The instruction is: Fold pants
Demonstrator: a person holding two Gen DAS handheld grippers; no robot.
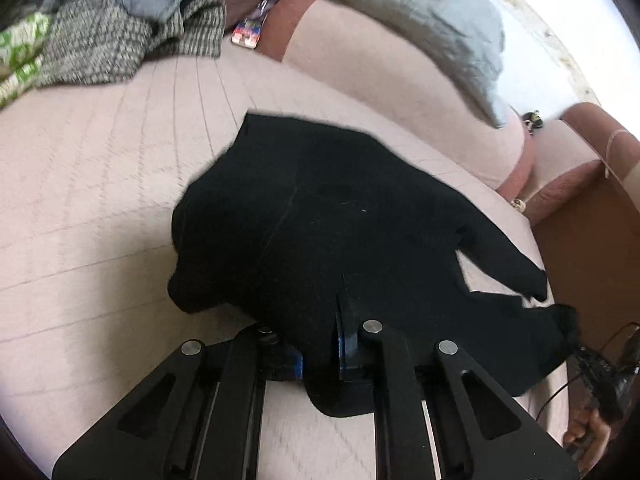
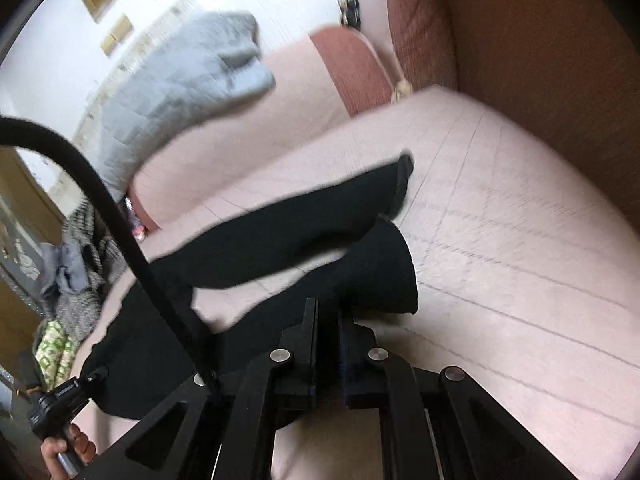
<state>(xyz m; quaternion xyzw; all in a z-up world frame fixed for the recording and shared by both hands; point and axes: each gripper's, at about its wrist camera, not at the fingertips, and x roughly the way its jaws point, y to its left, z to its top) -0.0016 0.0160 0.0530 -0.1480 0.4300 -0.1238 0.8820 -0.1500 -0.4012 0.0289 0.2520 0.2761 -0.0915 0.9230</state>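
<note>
Black pants [image 1: 320, 232] lie spread on a pale pink quilted sofa seat [image 1: 100, 208]. My left gripper [image 1: 320, 344] is shut on the pants' waist end, with fabric draped over its fingers. In the right wrist view the two pant legs [image 2: 320, 216] stretch across the seat [image 2: 500, 240]. My right gripper [image 2: 326, 320] is shut on the hem of the nearer leg [image 2: 380, 272]. The other leg's hem [image 2: 400, 172] lies free further back. The left gripper and hand [image 2: 60, 412] show at the lower left.
A pile of grey, tweed and green-patterned clothes [image 1: 112, 28] sits at the seat's far left. A grey quilted blanket [image 1: 420, 20] hangs over the backrest. A pink armrest [image 1: 568, 184] and brown floor [image 1: 600, 248] lie to the right. A black cable [image 2: 100, 184] crosses the right wrist view.
</note>
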